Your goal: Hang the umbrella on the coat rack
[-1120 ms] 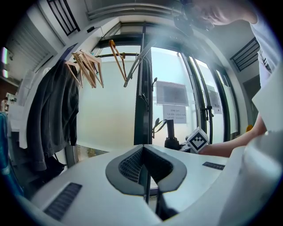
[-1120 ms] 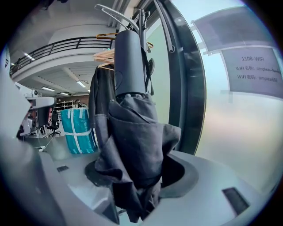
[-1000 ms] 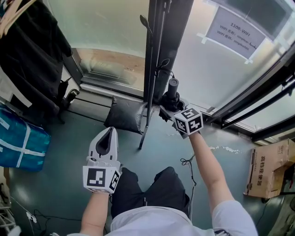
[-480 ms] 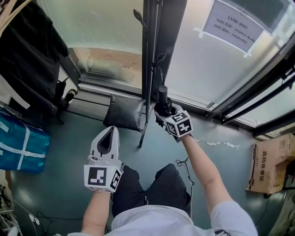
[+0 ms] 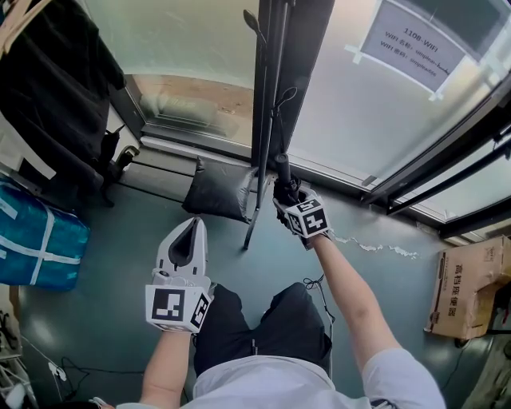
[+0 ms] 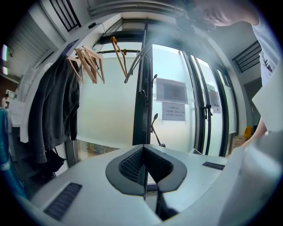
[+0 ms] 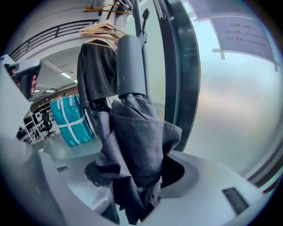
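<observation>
A folded dark umbrella [image 7: 137,145] with a grey cylindrical handle [image 7: 131,66] stands upright in my right gripper [image 7: 137,176], whose jaws are shut on its cloth. In the head view that right gripper [image 5: 286,197] holds the umbrella [image 5: 282,174] right beside the dark pole of the coat rack [image 5: 267,120]. One rack hook [image 5: 250,20] sticks out near the top of the picture. My left gripper [image 5: 189,232] hovers lower left over the floor, shut and holding nothing. From the left gripper [image 6: 144,170] view the coat rack [image 6: 143,84] stands straight ahead.
Dark clothes on wooden hangers [image 5: 56,88] fill the upper left, with a blue bag [image 5: 40,244] under them. A dark cushion [image 5: 219,192] lies at the rack's foot. A frosted glass wall with a paper notice [image 5: 419,44] runs to the right. A cardboard box [image 5: 471,287] and a cable [image 5: 323,287] lie on the floor.
My right gripper has carried the umbrella left and closer to the coat rack pole. The left gripper has stayed where it was.
</observation>
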### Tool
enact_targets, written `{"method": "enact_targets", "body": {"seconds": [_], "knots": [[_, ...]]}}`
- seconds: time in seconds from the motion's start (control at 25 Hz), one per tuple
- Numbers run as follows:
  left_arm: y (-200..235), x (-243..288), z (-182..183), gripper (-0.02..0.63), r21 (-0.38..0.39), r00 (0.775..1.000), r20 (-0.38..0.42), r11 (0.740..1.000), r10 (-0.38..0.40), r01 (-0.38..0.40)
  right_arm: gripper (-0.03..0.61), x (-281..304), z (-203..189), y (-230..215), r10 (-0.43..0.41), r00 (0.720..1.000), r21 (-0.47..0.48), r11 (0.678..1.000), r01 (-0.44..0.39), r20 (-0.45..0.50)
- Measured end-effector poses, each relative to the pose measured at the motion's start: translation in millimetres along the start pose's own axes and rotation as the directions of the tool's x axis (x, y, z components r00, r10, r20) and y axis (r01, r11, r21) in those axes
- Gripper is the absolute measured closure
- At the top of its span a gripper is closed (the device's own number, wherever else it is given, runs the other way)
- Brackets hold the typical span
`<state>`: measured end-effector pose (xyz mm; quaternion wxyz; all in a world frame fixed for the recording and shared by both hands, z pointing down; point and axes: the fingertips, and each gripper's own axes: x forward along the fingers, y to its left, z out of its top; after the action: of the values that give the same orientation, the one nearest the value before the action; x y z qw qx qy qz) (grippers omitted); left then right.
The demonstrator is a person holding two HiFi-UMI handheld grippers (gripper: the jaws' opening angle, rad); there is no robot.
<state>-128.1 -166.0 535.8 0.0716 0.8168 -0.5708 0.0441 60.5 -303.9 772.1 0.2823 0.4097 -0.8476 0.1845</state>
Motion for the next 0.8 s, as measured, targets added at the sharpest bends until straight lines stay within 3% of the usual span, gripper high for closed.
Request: {"method": "enact_targets", "body": {"seconds": [0.48,0.8], "knots": [[-7.6,-4.8,-3.2,0.594,0.001,0.999,-0.030,1.000,-0.011,0.011,0.305,3.3,-1.9,0.0,-0.011,1.000,0.059,0.998,0.010,0.026],[-26.0,0.6,-0.5,0.594,0.006,0.998,-0.045,0.999,-0.038,0.038,0.304,-26.6,-3.5,-15.6,-0.132,0.989,0.033,0.991,0.130,0.063]]}}
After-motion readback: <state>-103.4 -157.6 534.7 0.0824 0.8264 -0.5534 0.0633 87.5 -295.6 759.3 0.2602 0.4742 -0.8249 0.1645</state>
